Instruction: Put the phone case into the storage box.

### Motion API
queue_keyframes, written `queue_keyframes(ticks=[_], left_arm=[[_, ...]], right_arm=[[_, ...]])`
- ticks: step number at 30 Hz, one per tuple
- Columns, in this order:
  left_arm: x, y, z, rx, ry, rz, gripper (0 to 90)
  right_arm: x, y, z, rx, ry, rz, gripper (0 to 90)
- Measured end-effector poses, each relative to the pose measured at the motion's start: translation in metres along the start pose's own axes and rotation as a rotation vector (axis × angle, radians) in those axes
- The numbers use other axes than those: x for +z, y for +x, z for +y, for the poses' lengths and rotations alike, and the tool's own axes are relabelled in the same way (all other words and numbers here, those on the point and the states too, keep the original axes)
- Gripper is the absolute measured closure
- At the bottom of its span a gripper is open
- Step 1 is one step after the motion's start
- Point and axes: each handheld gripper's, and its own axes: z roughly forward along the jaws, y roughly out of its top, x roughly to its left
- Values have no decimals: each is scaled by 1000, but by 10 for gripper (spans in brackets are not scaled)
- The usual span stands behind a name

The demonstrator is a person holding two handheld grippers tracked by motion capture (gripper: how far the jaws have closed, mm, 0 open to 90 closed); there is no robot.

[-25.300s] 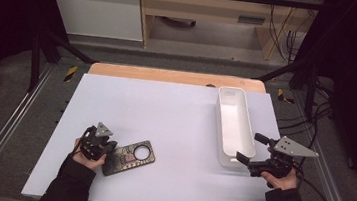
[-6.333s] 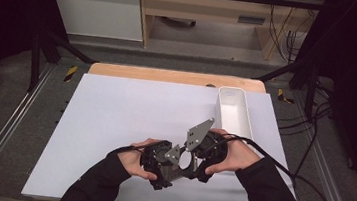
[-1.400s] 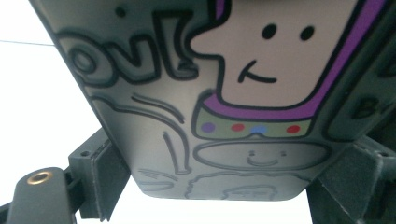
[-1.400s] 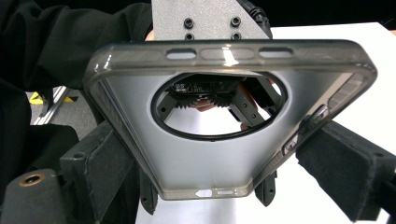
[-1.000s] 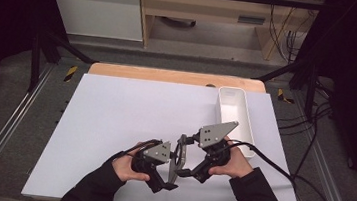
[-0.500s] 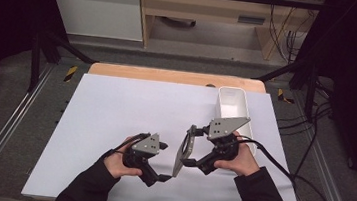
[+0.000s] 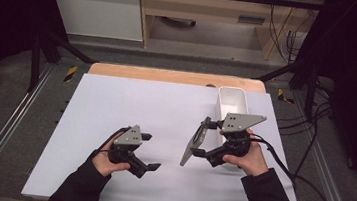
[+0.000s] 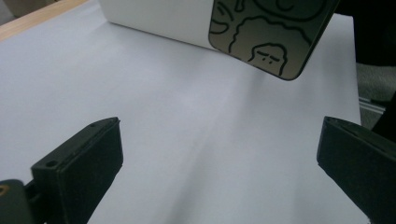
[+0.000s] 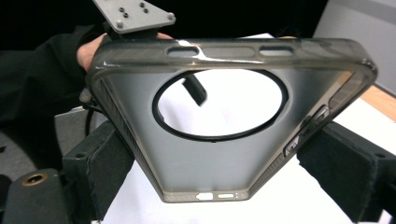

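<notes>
A translucent grey phone case (image 7: 192,145) with a large round camera hole hangs on edge above the white table top (image 7: 130,105). My right gripper (image 7: 203,139) is shut on the phone case (image 9: 210,169), one pad on each long side. In the right gripper view, the right gripper (image 9: 224,179) holds the case flat toward the camera. My left gripper (image 7: 151,152) is open and holds nothing, a short way left of the case. In the left gripper view, the left gripper (image 8: 219,168) has its jaws wide apart over bare table, and the phone case (image 8: 273,35) shows black line drawings.
A long white tray (image 7: 233,99) stands at the table's right side, just behind my right hand; its wall (image 8: 159,18) lies beyond the case. A wooden strip (image 7: 169,75) runs along the far edge. Cables (image 7: 302,194) trail off to the right.
One second ago both grippers were on the case. The left gripper has let go and drawn back to the left; the right gripper has carried the case slightly right, tipped on edge.
</notes>
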Motion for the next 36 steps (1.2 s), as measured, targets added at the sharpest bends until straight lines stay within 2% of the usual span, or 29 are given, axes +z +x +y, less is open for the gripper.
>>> queue_keyframes(ticks=[9,15,22,36], left_arm=[[-18,10,-12,-68,-57,112,0],[-32,16,-22,-120,-106,165,0],[-43,19,-32,-138,-130,226,0],[-62,25,-49,-166,-166,299,0]], right_arm=[[-10,-3,2,28,-39,-72,120],[-15,-3,3,41,-54,-115,119],[-17,-4,4,85,-65,-152,119],[-24,-9,8,113,-63,-250,119]])
